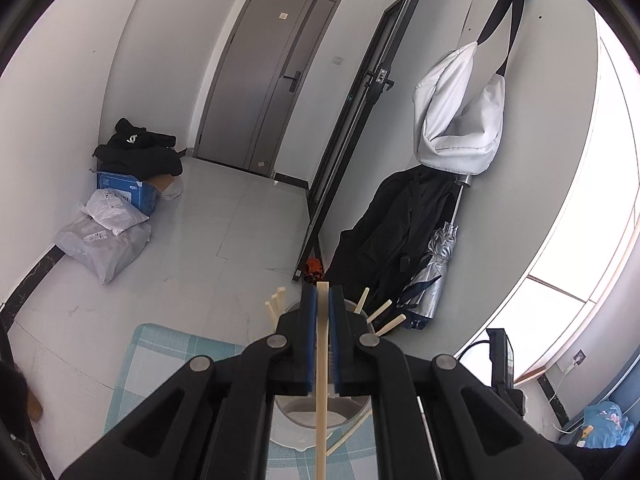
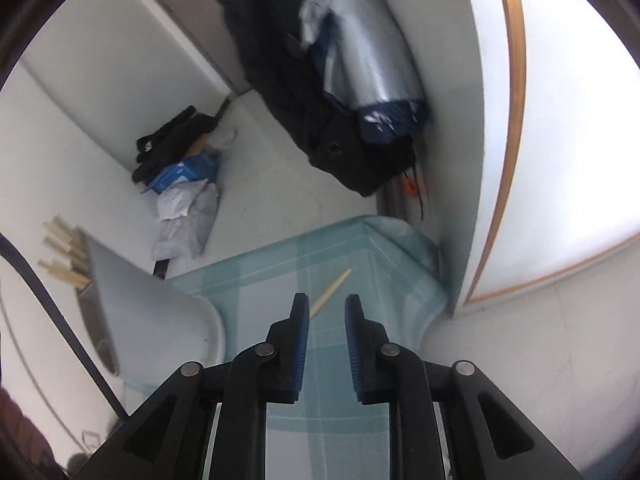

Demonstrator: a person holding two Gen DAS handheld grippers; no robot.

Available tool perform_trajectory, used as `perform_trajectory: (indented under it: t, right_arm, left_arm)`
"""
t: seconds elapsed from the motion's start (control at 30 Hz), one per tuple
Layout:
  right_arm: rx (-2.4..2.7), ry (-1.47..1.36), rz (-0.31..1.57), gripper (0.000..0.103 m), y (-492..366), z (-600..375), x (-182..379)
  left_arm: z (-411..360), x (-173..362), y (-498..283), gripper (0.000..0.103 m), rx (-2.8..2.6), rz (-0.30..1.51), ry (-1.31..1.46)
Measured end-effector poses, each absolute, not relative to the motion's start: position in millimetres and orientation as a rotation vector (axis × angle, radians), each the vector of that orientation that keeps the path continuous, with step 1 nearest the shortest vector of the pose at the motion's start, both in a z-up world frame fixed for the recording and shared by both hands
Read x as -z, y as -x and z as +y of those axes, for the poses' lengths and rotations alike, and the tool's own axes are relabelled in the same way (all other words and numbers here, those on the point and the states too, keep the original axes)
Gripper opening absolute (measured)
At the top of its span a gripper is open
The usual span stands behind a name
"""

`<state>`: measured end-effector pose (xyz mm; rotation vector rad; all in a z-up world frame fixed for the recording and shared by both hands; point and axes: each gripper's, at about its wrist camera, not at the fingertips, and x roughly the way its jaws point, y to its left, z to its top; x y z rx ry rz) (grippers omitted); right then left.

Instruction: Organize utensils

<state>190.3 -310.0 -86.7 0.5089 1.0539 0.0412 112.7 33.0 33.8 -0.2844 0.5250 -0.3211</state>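
In the left wrist view, the left gripper [image 1: 323, 292] is seen clamped on a single pale wooden chopstick [image 1: 322, 360], which runs lengthwise between the blue pads and sticks out a little past the fingertips. Directly beneath and beyond the fingers a round grey utensil holder [image 1: 316, 412] is seen, standing on a light blue checked cloth [image 1: 160, 352]. Several more chopsticks [image 1: 276, 306] are leaned against its rim, some to the left of the fingers and some to the right. Another loose stick [image 1: 348, 436] is seen lying on the cloth below the holder.

In the right wrist view, which is somewhat blurred, the right gripper [image 2: 327, 306] is held with its fingers apart and nothing between them. One chopstick [image 2: 331, 292] is seen lying flat on the checked cloth [image 2: 280, 280], just beyond and slightly left of the fingertips, not touched by either pad. At the left edge the utensil holder [image 2: 152, 312] is seen tilted in the picture, with a bundle of chopstick ends [image 2: 64, 252] projecting from it.
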Motion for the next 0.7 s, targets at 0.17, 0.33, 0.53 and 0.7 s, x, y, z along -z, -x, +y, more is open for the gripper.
perform_trajectory:
  t: [0.17, 0.33, 0.53, 0.7]
  right_arm:
    - [-0.013, -0.552, 1.063, 0.019, -202.8, -307.3, 105.5]
    - [0.029, -0.363, 1.018, 0.027, -210.3, -268.2, 95.4]
    - [0.081, -0.234, 1.058, 0.028, -222.8, -240.6, 110.2]
    - [0.140, -0.134, 1.059, 0.013, -223.3, -228.6, 110.2]
  left_arm:
    - [37.4, -30.8, -111.9, 0.003, 0.312, 0.532, 0.291]
    - [44.0, -24.8, -112.7, 0.003, 0.309, 0.535, 0.310]
    - [52.6, -16.2, -115.1, 0.003, 0.316, 0.550, 0.340]
    - [60.1, -9.0, -116.2, 0.003, 0.311, 0.567, 0.352]
